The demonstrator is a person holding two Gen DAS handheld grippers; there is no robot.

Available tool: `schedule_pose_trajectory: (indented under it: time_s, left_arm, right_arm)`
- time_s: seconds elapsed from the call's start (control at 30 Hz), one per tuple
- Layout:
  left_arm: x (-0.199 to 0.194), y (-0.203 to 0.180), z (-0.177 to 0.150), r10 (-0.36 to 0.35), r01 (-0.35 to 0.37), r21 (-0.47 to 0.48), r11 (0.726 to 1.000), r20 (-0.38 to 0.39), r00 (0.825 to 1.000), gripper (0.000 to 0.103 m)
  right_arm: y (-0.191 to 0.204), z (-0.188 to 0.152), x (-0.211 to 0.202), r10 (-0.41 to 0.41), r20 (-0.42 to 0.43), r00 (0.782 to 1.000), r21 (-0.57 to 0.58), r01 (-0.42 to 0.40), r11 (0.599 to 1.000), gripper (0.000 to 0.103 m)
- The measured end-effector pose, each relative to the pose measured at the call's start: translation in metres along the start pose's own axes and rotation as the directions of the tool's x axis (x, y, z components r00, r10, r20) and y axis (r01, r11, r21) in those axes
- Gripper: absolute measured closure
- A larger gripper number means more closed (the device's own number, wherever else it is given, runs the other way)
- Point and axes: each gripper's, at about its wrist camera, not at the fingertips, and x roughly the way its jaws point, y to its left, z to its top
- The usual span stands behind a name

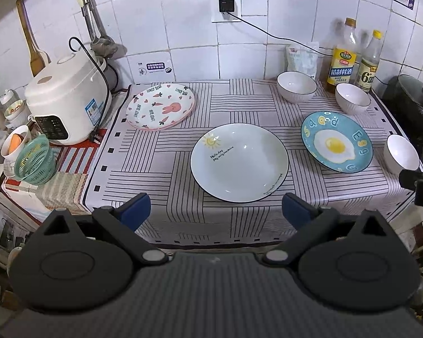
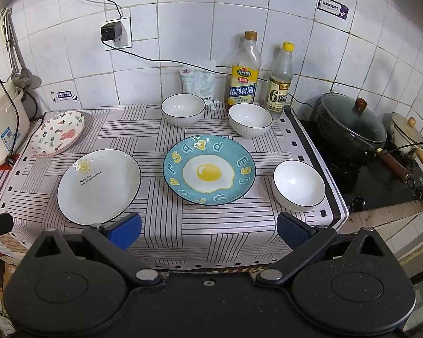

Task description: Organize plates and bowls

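Nothing stacked yet, task looks unstarted. Left gripper (image 1: pixel 216 209) and right gripper (image 2: pixel 208 229) both hover at the near edge of the striped tablecloth (image 2: pixel 211 225), jaws wide apart, empty. All spread singly: pink rabbit-print plate (image 1: pixel 160 106) back left, white sun-print plate (image 1: pixel 239 162) centre, blue fried-egg plate (image 2: pixel 209 169) beside it. Three white ribbed bowls: back (image 2: pixel 183 109), near the bottles (image 2: pixel 250 119), right edge (image 2: pixel 299 186). All gathering remains.
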Motion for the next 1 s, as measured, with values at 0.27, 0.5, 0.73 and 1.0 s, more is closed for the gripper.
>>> schedule_pose_trajectory:
  time_s: [0.27, 0.5, 0.73, 1.0]
  left_arm:
    - [-0.0004, 0.0019, -0.0003, -0.005, 0.005, 0.002, 1.0, 0.005, 1.0, 0.002]
    - [-0.0011, 0.0041, -0.0013, -0.006, 0.006, -0.003, 1.0, 0.012, 1.0, 0.002]
    - [-0.0007, 0.0051, -0.0007, -0.01, 0.01, -0.004, 1.0, 0.008, 1.0, 0.002]
    - [0.0026, 0.0073, 0.0013, -0.008, 0.008, -0.005, 1.0, 0.003, 1.0, 0.002]
  right_arm:
    - [-0.0018, 0.0007, 0.0004, 0.003, 0.001, 1.0, 0.001, -0.003, 1.0, 0.0]
    - [-0.0006, 0.0005, -0.0006, 0.0, 0.004, 1.0, -0.005, 0.0, 1.0, 0.0]
    - [0.0009, 0.0017, -0.0014, 0.001, 0.006, 1.0, -0.009, -0.001, 1.0, 0.0]
    - [0.0032, 0.0034, 0.0019, 0.002, 0.005, 1.0, -0.015, -0.002, 1.0, 0.0]
